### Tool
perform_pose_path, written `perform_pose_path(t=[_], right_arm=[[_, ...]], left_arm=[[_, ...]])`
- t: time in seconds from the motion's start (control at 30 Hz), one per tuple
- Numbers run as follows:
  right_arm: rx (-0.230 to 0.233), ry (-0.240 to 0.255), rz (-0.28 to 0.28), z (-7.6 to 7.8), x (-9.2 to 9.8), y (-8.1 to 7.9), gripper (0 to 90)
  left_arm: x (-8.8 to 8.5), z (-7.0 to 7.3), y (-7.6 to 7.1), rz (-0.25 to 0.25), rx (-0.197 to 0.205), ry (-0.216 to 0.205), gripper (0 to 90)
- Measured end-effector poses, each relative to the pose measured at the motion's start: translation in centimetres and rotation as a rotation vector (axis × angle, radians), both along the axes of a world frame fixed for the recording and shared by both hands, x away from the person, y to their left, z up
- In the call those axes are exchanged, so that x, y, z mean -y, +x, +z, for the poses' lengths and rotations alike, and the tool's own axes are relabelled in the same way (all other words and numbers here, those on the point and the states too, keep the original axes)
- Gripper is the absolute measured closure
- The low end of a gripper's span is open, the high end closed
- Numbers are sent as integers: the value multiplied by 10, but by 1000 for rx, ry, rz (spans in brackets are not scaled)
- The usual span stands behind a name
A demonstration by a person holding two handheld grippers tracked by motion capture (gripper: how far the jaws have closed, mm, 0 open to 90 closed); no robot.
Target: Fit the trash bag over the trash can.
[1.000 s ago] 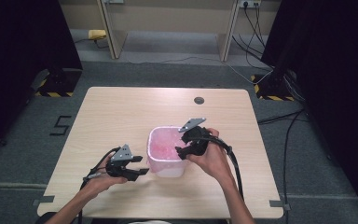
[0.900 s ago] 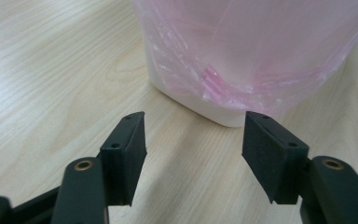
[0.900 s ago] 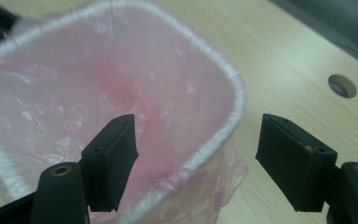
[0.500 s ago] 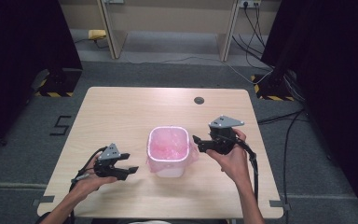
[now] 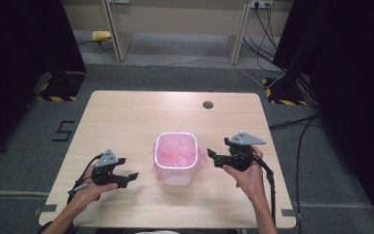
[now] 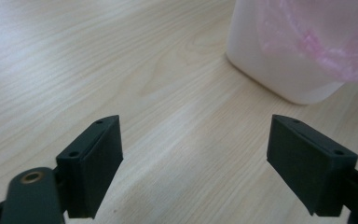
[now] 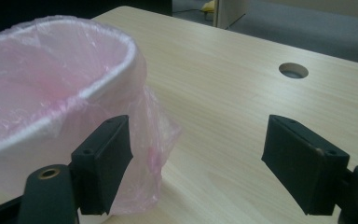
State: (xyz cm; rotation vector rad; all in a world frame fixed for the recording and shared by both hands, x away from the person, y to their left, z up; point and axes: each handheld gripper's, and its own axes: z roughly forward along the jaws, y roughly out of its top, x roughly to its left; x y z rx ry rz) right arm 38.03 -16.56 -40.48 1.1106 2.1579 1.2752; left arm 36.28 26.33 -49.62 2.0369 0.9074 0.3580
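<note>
Fingers of our left gripper [image 5: 126, 176] and right gripper [image 5: 212, 158] have just spread, empty; between them on the bench [image 5: 126, 122] stands the bin [image 5: 176, 157]. A stray nudge could snag its loose pink liner [image 7: 161, 135], we judge.

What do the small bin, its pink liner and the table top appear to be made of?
Bin: likely matte white plastic, smooth with rounded corners. Liner: thin translucent pink plastic film, wrinkled and draped over the rim. Table: pale wood-grain surface, probably laminate.
</note>
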Motion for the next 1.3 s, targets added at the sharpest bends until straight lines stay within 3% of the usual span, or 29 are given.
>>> perform_pose_path(t=[0.37,0.77,1.3], right_arm=[[-3,6,10,-25,5,-5,224],[-48,-21,-12,-52,19,-15,224],[-89,-71,-11,-72,22,-30,219]], left_arm=[[-7,-7,3,32,-28,1,168],[-8,-10,1,34,-40,21,168],[-7,-16,1,16,-57,63,167]])
